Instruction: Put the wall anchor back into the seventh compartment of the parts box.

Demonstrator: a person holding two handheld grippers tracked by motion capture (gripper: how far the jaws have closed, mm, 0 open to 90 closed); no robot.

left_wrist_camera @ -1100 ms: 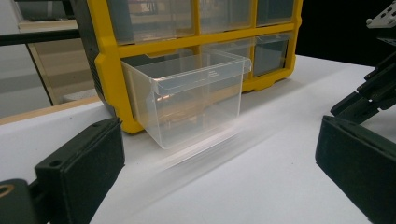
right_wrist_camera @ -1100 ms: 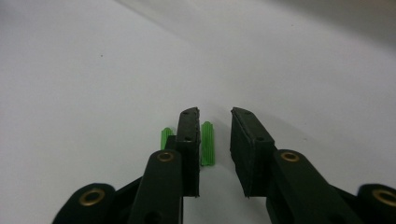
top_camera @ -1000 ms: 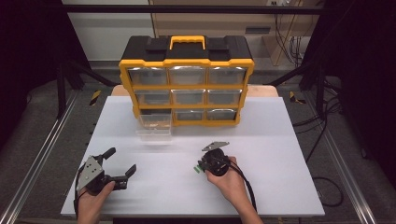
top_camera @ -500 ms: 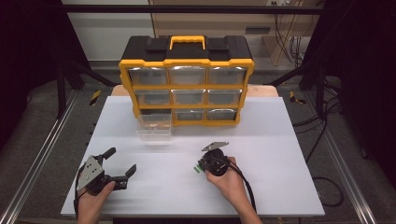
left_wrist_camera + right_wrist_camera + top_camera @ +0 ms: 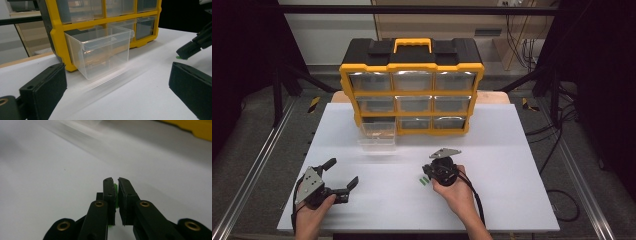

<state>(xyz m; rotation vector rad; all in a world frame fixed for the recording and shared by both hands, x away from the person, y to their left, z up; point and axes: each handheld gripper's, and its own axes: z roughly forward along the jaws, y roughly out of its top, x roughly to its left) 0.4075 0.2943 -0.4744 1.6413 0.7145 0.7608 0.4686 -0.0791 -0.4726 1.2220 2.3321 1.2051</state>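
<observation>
- Far left on the white surface, the left gripper sits low in the person's left hand, fingers spread wide and holding nothing.
- Its own view looks between those two black fingers straight at the clear drawer.
- That clear drawer is pulled out of the bottom-left slot of the yellow and black organiser, resting on the surface in front of it.
- Moving right, small green pieces lie on the surface just left of the right gripper.
- The right gripper, held in the right hand, points down and leftward at the surface.
- In the right gripper view the fingers are nearly closed, pinching a small green piece between them, right at the surface.
</observation>
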